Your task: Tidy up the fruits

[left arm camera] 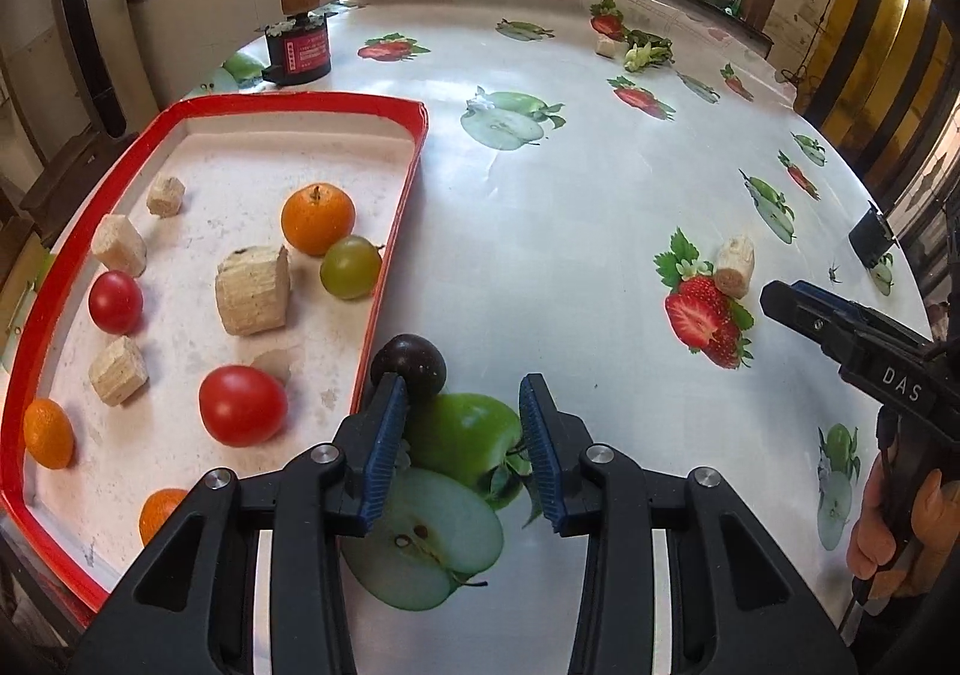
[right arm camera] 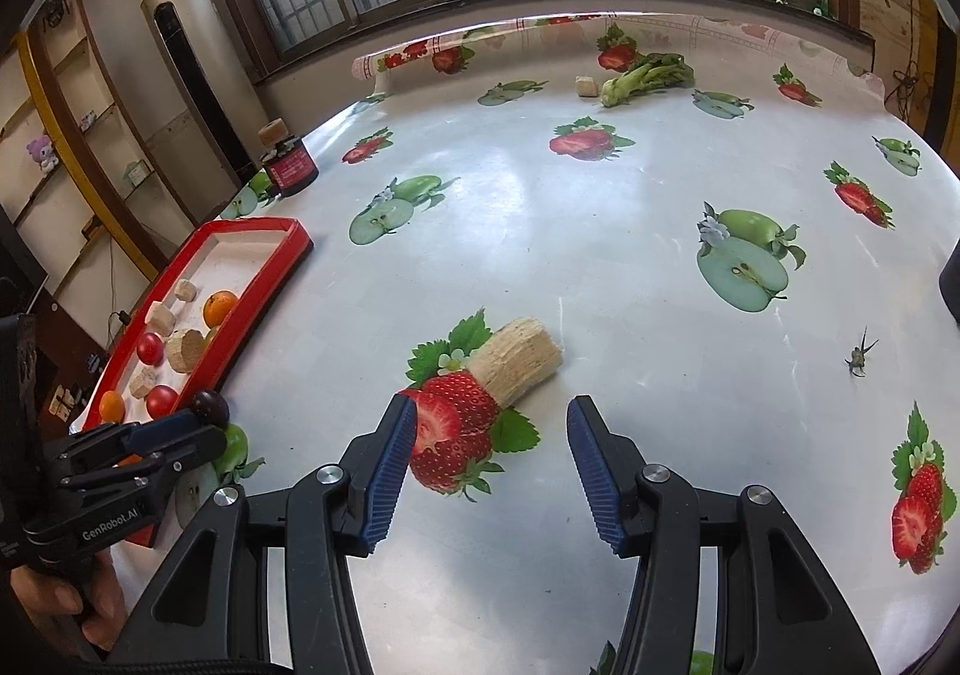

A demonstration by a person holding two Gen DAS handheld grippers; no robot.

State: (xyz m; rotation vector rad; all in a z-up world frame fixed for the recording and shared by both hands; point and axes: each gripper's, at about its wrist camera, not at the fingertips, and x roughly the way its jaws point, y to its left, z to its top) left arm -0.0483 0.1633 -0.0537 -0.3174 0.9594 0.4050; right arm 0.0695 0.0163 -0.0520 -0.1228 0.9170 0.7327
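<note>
Beige cane chunk (right arm camera: 521, 360) lies flat, axis seemingly diagonal toward tray (right arm camera: 264, 279).

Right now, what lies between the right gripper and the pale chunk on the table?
Only tablecloth, with a printed strawberry, separates the right gripper from the chunk, in the right wrist view.

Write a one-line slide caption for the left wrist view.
Left gripper open beside a dark plum on the fruit-print tablecloth, just outside the red tray.
</note>
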